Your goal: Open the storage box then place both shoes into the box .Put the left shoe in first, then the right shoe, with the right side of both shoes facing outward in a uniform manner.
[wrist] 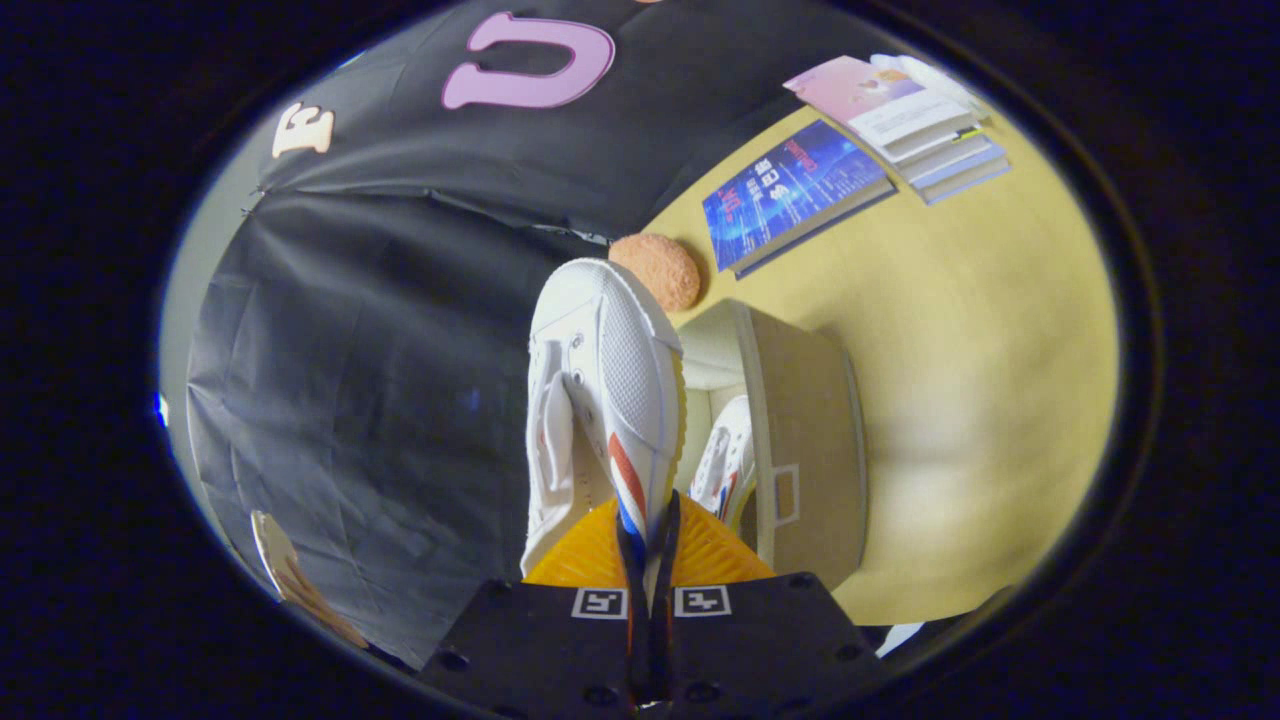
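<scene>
My gripper (pixel 648 545) is shut on the side wall of a white canvas shoe (pixel 600 390) with red and blue stripes, both fingers pinching its rim. The shoe hangs lifted, its toe pointing away from the fingers. Just beyond and beside it stands the open storage box (pixel 810 430), a tan box with a cream inside, on the yellow table (pixel 980 380). A second white shoe (pixel 728 462) with the same stripes lies inside the box, partly hidden by the held shoe and the box wall.
A round orange-brown puff (pixel 658 270) sits on the table past the box. Farther off lie a blue book (pixel 790 192) and a stack of books (pixel 915 120). A tan object (pixel 285 575) leans by the black cloth wall.
</scene>
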`<state>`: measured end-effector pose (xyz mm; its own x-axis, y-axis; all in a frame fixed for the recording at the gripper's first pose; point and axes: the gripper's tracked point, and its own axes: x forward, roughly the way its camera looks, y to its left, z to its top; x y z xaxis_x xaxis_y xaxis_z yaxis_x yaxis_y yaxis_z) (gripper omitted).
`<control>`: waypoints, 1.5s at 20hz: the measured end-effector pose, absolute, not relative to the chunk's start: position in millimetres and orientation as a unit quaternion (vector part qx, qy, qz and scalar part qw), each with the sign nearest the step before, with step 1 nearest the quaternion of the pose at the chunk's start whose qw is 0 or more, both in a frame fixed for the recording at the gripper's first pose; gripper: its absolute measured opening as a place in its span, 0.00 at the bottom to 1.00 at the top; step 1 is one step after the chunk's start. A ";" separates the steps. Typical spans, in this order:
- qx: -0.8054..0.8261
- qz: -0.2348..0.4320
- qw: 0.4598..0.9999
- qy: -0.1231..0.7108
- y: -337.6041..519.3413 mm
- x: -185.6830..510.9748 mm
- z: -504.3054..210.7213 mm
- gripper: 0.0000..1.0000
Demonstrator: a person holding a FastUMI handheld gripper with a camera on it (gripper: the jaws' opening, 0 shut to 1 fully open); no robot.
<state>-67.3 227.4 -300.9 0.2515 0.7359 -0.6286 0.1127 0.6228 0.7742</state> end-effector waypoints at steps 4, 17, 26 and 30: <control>0.334 0.203 0.709 0.587 245.2 -90.3 -325.9 0.03; 0.306 0.141 0.740 0.582 246.1 -96.4 -343.7 0.22; 0.324 0.141 0.746 0.564 234.9 -80.8 -329.4 0.39; 0.332 0.133 0.760 0.543 216.1 -66.6 -319.3 0.39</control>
<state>-66.6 216.1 -319.3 0.3757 0.5628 -0.7363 0.1570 0.7443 0.6491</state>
